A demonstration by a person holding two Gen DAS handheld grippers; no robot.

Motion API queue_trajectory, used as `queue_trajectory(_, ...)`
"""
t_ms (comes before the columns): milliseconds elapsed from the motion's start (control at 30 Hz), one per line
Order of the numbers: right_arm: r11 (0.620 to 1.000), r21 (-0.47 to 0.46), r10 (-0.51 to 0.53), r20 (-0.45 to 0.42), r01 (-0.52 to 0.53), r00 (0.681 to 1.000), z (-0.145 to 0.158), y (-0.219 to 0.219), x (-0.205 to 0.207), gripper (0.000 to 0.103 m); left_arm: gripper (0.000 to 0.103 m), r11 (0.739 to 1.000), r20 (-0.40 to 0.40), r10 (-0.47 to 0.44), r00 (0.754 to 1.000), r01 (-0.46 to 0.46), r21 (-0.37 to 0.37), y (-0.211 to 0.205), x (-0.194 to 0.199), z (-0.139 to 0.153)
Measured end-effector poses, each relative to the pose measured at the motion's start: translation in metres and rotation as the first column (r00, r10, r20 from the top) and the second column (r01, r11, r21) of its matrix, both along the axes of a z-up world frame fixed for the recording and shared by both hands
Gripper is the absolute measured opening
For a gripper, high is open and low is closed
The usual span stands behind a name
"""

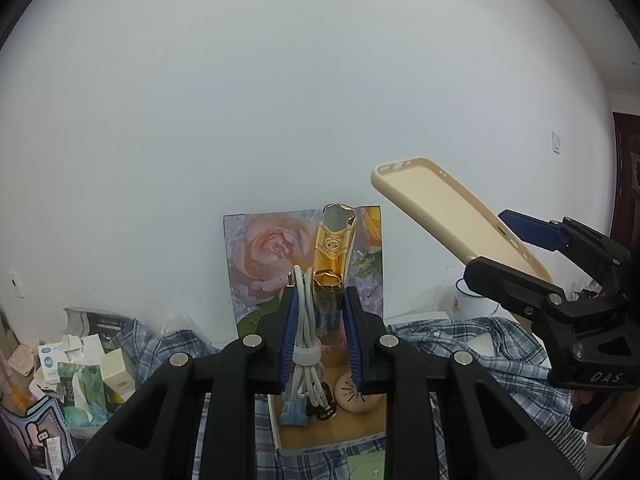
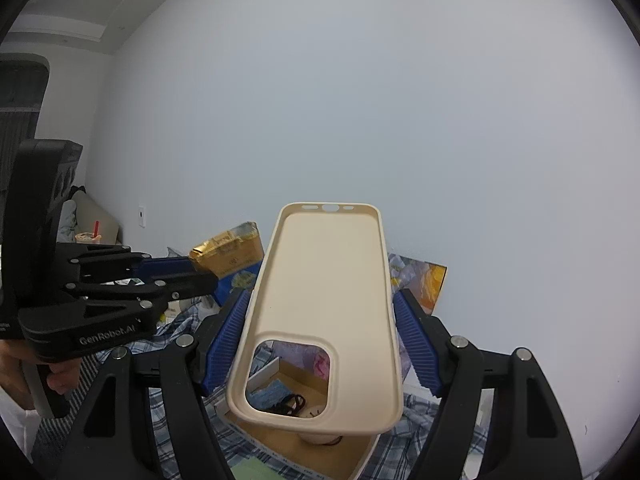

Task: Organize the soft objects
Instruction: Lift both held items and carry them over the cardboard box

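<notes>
My left gripper [image 1: 318, 300] is shut on a gold and blue foil packet [image 1: 334, 252] and a bundled white cable [image 1: 306, 320], both held upright above an open cardboard box [image 1: 332, 430]. My right gripper [image 2: 322, 312] is shut on a beige silicone phone case [image 2: 324, 300], held in the air over the same box [image 2: 280, 444]. The case shows in the left wrist view [image 1: 448, 216] at the right, held by the right gripper [image 1: 532, 256]. The left gripper with the packet [image 2: 228, 258] shows at the left of the right wrist view.
The box holds a blue item [image 1: 294, 408], a dark cord [image 1: 324, 408] and a beige round object [image 1: 358, 394]. A floral bag [image 1: 276, 264] stands behind it by the wall. Plaid cloth [image 1: 492, 356] covers the surface. Cartons and packets [image 1: 80, 372] lie at the left. A white mug [image 1: 466, 300] stands at the right.
</notes>
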State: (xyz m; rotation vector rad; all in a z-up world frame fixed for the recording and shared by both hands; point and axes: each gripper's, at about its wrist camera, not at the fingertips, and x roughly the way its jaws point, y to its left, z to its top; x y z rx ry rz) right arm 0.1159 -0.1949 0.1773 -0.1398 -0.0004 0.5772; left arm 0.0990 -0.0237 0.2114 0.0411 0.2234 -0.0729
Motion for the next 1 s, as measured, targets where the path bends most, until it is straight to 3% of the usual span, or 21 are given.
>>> queue_trajectory(700, 0.999, 0.039, 0.001, 0.037, -0.002, 0.999, 0.020, -0.007, 0.026, 0.072, 0.024, 0.999, 0.037, 0.019, 0.999, -0.018, -0.028, 0.001, 0.048, 0.015)
queue_trajectory(1000, 0.999, 0.045, 0.007, 0.008, -0.008, 1.000, 0.012, 0.006, 0.046, 0.072, 0.024, 0.999, 0.000, 0.035, 0.999, -0.035, -0.037, 0.004, 0.070, 0.001)
